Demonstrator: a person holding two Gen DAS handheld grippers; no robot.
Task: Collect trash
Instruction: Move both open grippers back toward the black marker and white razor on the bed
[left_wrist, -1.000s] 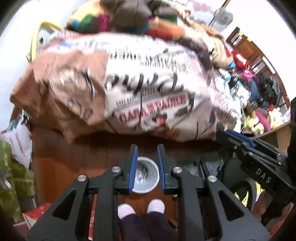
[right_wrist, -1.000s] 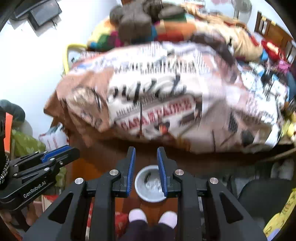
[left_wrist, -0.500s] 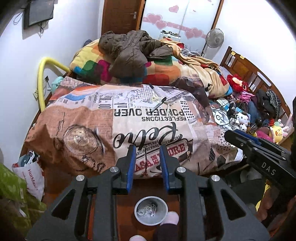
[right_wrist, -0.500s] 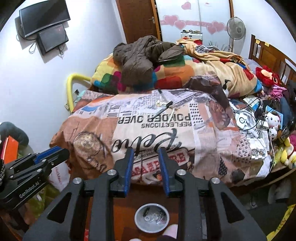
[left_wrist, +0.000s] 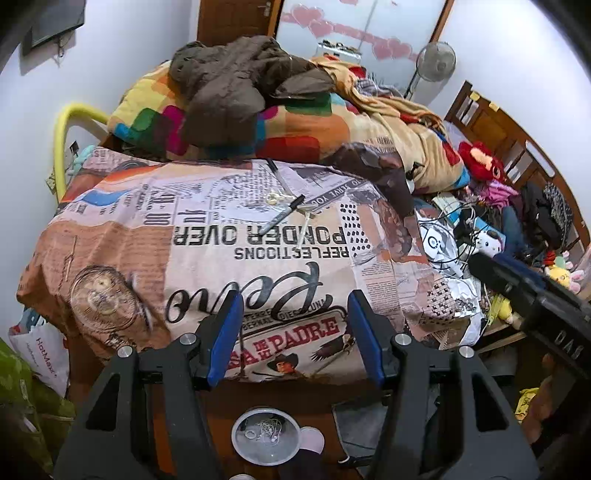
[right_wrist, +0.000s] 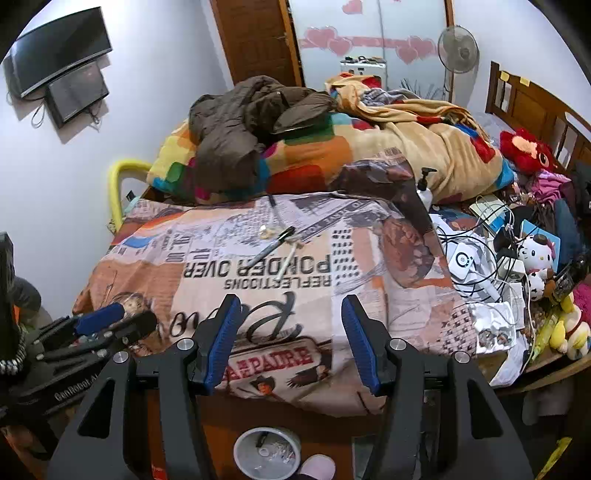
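Your left gripper (left_wrist: 295, 332) is a matte black plastic frame with triangular cut-outs in each arm, and silver screw heads sit just behind each finger. Its fingers carry ribbed blue pads (left_wrist: 226, 338) on their inner faces. Your right gripper (right_wrist: 290, 338) has the same black frame, silver screws and blue pads (right_wrist: 221, 338). Seen from the side, one body bears white "DAS" lettering, the other "GenRobot.AI", each topped with a blue strip.
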